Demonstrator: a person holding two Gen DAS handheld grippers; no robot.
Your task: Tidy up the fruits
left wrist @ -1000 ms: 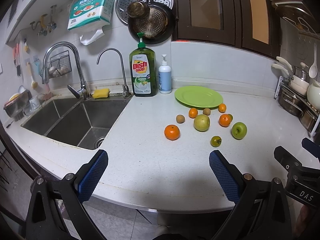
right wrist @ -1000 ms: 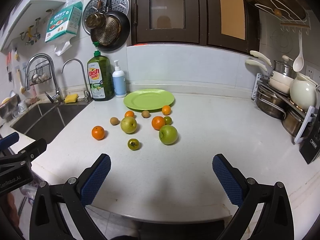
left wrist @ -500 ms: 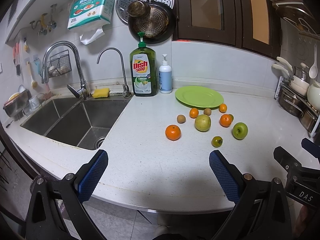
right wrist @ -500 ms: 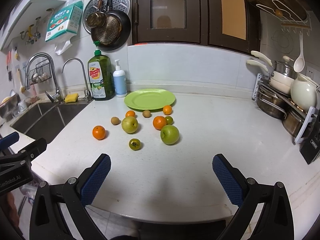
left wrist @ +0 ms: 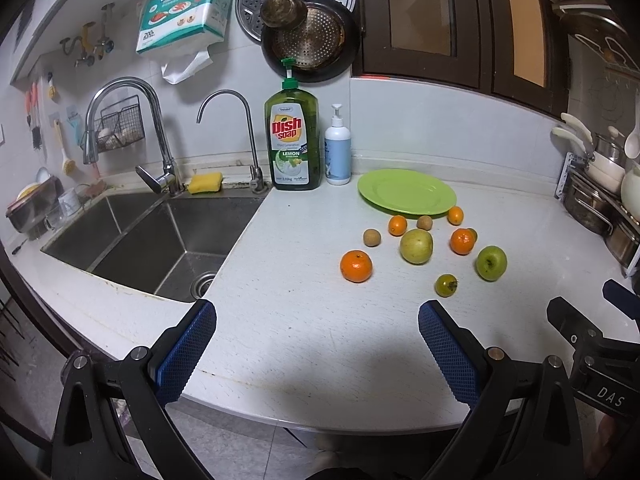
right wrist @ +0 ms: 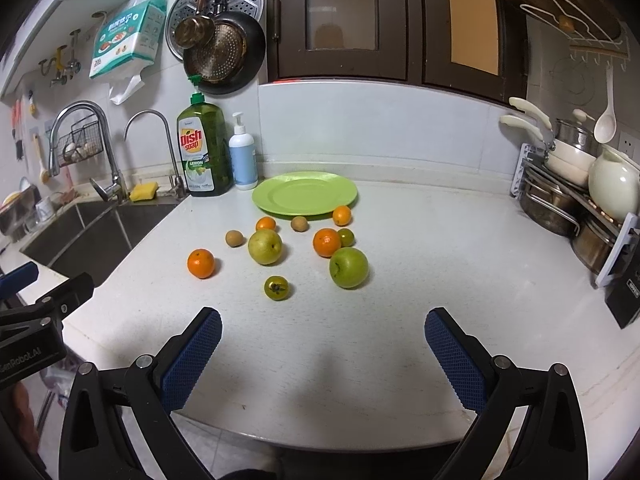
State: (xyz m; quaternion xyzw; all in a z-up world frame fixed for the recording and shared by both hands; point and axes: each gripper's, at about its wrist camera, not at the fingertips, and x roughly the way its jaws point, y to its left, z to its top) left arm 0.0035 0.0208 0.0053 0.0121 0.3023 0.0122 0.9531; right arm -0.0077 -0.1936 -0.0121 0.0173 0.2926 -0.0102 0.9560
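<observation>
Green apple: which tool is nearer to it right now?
Right. The green apple lies just ahead of the open right tool, a little right of its centreline. The left tool, also open, sits farther left; from it the apple is off to the right.

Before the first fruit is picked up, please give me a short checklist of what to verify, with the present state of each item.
1. Left tongs open and holding nothing: ok.
2. Right tongs open and holding nothing: ok.
3. Green plate free to receive fruit: ok, nothing lies on it.
4. Fruits all on the counter, none placed yet: ok; the nearest to the right tongs is the small green tomato, then the green apple.
5. Free path to the fruits: ok, bare counter lies between both tongs and the fruits.
6. Small green fruit behind the orange touching it or apart: cannot tell.
</observation>
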